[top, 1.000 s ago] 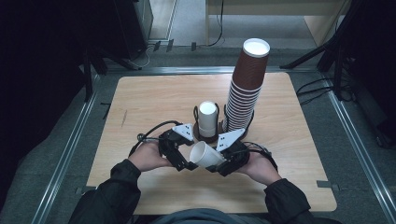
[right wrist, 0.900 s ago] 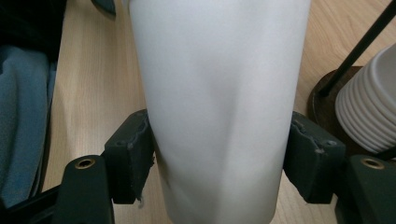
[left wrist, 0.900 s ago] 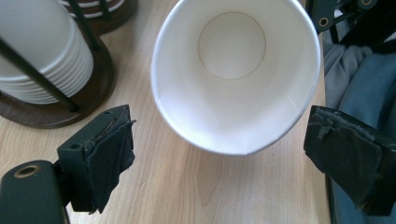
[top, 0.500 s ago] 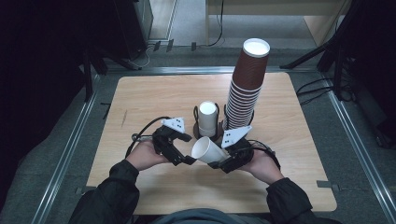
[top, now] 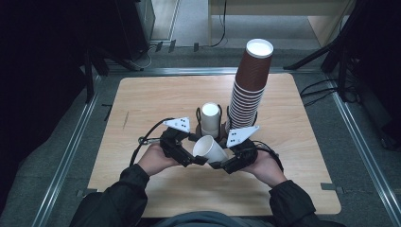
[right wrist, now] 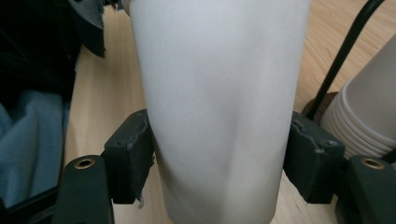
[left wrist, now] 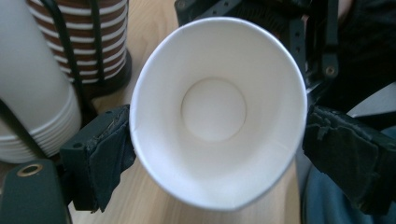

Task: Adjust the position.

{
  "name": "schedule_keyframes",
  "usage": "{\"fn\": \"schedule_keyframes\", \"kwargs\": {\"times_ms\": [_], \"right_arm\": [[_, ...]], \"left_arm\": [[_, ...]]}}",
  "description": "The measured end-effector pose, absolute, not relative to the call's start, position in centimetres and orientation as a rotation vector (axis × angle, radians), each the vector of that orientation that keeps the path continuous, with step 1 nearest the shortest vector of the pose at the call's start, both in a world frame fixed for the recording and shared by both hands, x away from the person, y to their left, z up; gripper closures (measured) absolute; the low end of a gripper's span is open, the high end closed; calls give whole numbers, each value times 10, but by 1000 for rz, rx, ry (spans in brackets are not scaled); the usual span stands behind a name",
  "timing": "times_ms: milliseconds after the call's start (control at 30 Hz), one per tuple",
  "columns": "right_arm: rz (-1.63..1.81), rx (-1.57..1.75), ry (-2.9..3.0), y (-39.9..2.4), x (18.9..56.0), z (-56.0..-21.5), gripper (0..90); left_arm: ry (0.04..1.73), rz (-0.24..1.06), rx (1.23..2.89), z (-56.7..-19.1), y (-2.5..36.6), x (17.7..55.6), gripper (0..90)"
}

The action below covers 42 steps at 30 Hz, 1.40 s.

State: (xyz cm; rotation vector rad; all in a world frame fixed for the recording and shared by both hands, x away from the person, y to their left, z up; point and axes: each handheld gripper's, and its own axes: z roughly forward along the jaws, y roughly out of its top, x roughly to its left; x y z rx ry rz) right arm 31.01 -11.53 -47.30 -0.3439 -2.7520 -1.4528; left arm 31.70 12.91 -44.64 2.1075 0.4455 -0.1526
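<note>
Cup (top: 209, 149), white paper and lying tilted just above the table (top: 156, 101), is clamped by its body in the right gripper (top: 222, 164), while the left gripper (top: 194, 160), its jaws just closing, brackets the cup's rim, in front of a short white stack (top: 210, 119) and a tall brown stack (top: 250, 85).

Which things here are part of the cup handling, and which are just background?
In the job:
white cup, lying tilted between both grippers
right gripper, clamped on its body
left gripper, jaws astride its rim, just been closing
short white cup stack
tall brown cup stack

Background:
table
floor cables
</note>
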Motion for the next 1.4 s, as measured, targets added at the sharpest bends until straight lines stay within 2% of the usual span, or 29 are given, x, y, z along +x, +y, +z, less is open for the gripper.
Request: {"fn": "schedule_keyframes", "kwargs": {"times_ms": [200,333,433,567,867,1400], "right_arm": [[-1476,-336,-2723,-112,309,-473,312],[-1483,-340,-2721,-112,309,-473,316],[-1491,-332,-2721,-113,309,-472,317],[-1469,-332,-2728,-112,309,-474,303],[-1392,-414,-2721,-115,312,-478,192],[-1338,-524,-2758,-122,311,-481,182]], "left_arm": [[435,-129,2097,-447,125,315,155],[419,-55,2087,-444,124,310,237],[418,-69,2089,-443,124,311,271],[423,-76,2117,-444,124,312,274],[458,-41,2173,-443,133,315,273],[497,17,2259,-444,143,319,268]]}}
